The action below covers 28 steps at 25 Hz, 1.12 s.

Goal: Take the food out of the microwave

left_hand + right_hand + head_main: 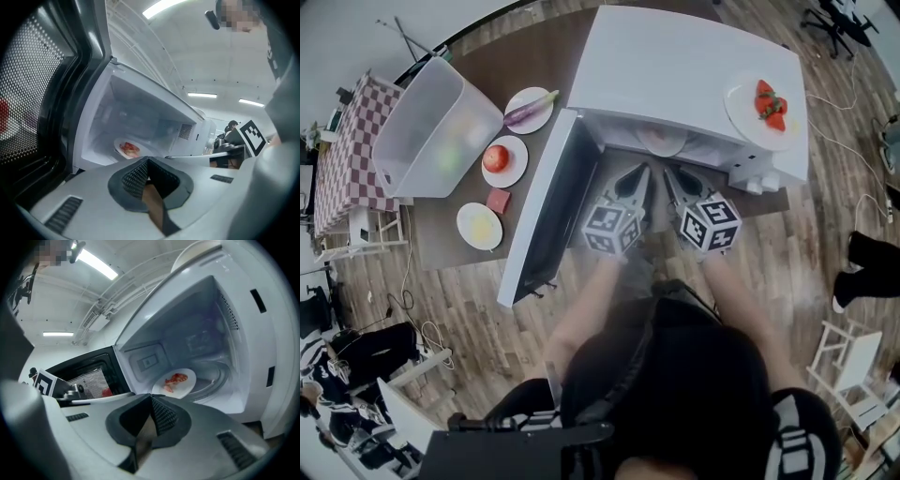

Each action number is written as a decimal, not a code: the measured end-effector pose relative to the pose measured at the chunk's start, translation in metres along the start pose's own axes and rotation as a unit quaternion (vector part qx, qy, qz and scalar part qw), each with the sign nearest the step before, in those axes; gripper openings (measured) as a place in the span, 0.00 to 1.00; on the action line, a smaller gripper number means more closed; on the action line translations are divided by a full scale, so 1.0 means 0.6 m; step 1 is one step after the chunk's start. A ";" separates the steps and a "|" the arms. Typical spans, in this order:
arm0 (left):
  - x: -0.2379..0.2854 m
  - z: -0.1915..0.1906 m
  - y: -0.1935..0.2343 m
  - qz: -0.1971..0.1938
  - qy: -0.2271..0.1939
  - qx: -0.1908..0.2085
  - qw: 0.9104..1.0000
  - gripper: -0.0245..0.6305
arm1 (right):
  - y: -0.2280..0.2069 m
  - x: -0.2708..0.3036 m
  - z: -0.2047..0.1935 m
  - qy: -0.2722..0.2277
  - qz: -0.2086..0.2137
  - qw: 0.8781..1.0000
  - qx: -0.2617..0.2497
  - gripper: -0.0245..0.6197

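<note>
The white microwave (675, 66) stands with its door (539, 220) swung open to the left. Inside on the turntable sits a white plate with reddish food (174, 381), also visible as the plate (126, 148) and the plate's rim (661, 141). My left gripper (639, 178) and right gripper (671, 178) hover side by side just in front of the cavity's mouth, pointing in. Both are shut with nothing between the jaws, and neither touches the plate.
On the microwave's top sits a plate of red food (766, 108). Left of the door are a clear plastic bin (431, 127), a plate with an aubergine (530, 110), a plate with a tomato (502, 159), a yellow-food plate (478, 225) and a pink block (498, 200).
</note>
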<state>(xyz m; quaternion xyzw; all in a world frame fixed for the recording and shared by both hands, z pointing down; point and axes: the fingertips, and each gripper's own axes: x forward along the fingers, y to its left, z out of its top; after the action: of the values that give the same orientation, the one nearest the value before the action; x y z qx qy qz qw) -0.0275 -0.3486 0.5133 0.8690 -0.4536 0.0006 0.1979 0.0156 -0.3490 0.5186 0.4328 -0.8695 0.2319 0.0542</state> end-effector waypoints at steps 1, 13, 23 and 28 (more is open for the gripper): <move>0.002 -0.002 0.002 -0.001 0.001 -0.002 1.000 0.04 | -0.001 0.003 -0.001 0.002 -0.001 1.000 -0.001 0.05; 0.019 -0.019 0.022 0.001 0.013 -0.015 1.000 0.04 | -0.022 0.021 -0.030 0.004 0.004 0.988 0.156 0.09; 0.016 -0.028 0.036 0.006 0.019 -0.020 1.000 0.04 | -0.030 0.042 -0.019 -0.041 0.034 0.925 0.376 0.22; 0.009 -0.031 0.040 0.006 0.024 -0.020 0.999 0.04 | -0.034 0.052 -0.012 -0.074 0.058 0.892 0.442 0.22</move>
<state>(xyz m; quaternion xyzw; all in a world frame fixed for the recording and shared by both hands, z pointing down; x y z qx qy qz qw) -0.0398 -0.3589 0.5396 0.8618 -0.4539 0.0133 0.2262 0.0116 -0.3793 0.5413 0.3765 -0.7022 0.5627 -0.2204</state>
